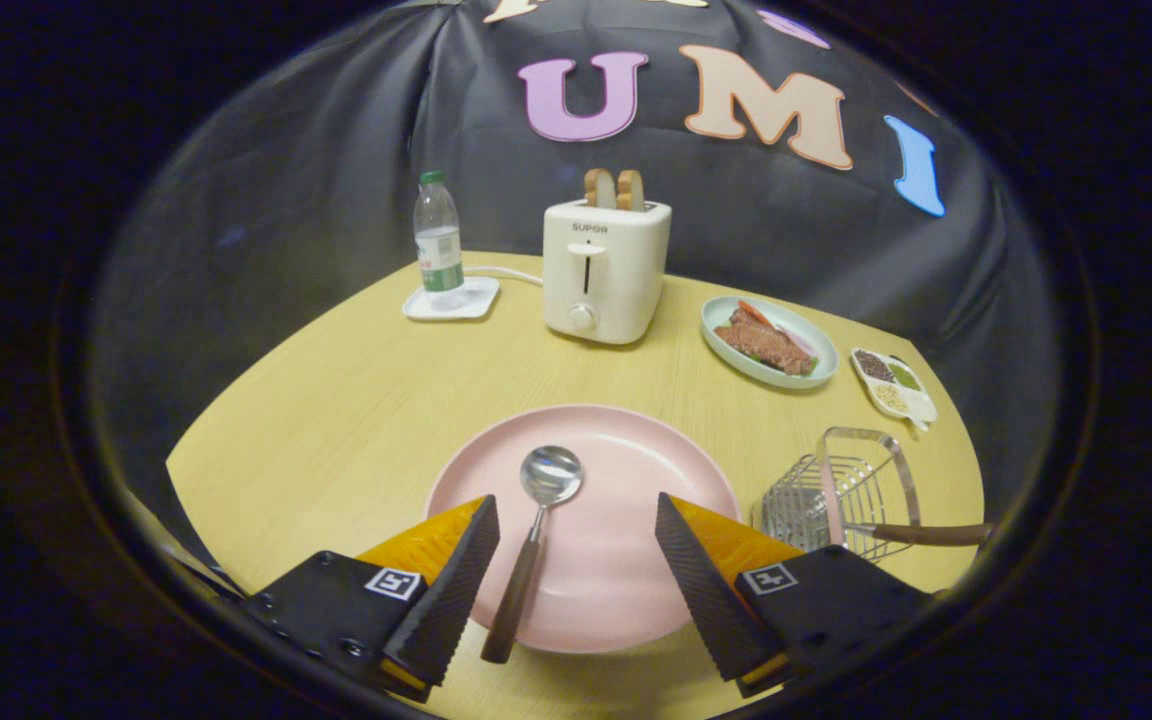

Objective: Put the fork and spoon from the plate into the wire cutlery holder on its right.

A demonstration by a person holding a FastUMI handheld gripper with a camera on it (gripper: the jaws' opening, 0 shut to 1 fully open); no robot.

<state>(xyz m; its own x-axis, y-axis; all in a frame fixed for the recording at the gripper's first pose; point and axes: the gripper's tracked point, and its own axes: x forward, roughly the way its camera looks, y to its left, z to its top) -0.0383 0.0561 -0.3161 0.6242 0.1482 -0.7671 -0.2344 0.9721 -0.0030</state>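
Jaws (576,520) stand apart over one pink plate (636,600) at lower centre, one spoon (534,530) between them; one wire cutlery holder (841,495), lower right on the counter (336,420), holds one brown-handled utensil (921,534).

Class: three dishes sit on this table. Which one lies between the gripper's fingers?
The pink plate, holding the spoon, lies between the open gripper's fingers. The green plate and small divided dish sit beyond.

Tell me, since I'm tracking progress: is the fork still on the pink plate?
No: the pink plate carries just the spoon between the open gripper fingers.
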